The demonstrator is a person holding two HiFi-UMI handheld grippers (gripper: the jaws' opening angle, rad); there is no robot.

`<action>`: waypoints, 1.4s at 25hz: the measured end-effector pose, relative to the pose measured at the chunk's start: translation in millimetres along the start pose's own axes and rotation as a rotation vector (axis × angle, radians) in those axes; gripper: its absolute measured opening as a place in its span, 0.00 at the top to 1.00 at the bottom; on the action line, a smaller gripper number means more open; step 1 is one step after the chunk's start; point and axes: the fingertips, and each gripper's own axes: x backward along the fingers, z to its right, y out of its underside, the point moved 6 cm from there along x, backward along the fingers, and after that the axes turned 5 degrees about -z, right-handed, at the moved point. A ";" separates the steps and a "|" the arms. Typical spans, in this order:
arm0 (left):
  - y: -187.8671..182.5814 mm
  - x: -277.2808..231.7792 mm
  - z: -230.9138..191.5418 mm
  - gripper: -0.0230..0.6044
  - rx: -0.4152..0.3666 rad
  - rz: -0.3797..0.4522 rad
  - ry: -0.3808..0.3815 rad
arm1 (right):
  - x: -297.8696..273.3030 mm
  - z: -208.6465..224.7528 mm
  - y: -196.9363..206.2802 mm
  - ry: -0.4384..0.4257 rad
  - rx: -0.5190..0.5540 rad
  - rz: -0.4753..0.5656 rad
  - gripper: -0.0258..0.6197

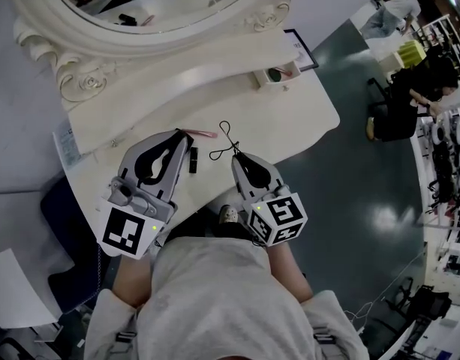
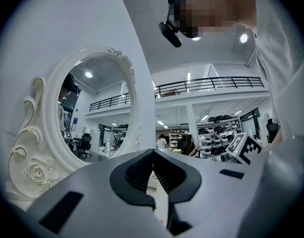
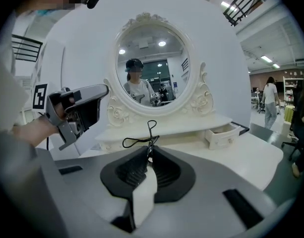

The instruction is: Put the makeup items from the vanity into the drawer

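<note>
My right gripper (image 1: 236, 157) is shut on a black wire eyelash curler (image 1: 226, 145), lifted off the white vanity top (image 1: 297, 122). In the right gripper view the curler's loops (image 3: 141, 141) stick out past the closed tips of the right gripper (image 3: 149, 150). My left gripper (image 1: 186, 136) hovers level to its left, and its jaws (image 2: 152, 152) meet with nothing seen between them. A thin pink stick (image 1: 205, 134) lies on the top just past the left tips. A short black tube (image 1: 192, 160) lies between the two grippers. The small drawer (image 1: 277, 76) at the right of the shelf stands open (image 3: 222, 135).
The oval mirror (image 1: 139, 6) in its carved white frame stands at the back on a raised shelf (image 1: 214, 62). A dark-framed card (image 1: 301, 49) leans behind the drawer. A blue chair (image 1: 61, 216) is at the left, and people stand at shelves far right.
</note>
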 end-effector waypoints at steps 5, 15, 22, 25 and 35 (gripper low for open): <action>-5.4 -0.3 1.4 0.94 -0.001 0.020 0.009 | 9.4 2.5 -11.8 0.001 -0.018 0.085 0.89; -16.3 -2.3 6.3 0.94 -0.014 0.056 0.022 | 25.3 6.7 -33.1 0.015 -0.002 0.182 0.89; -37.5 -9.9 8.1 0.94 -0.021 0.155 -0.009 | 29.7 15.7 -44.7 0.008 0.005 0.231 0.89; -42.3 -14.9 6.9 0.94 -0.017 0.154 -0.034 | 28.3 23.9 -52.0 -0.004 0.009 0.244 0.89; -52.6 -43.9 8.7 0.94 -0.030 0.155 -0.093 | 22.1 63.1 -77.8 -0.045 0.038 0.279 0.89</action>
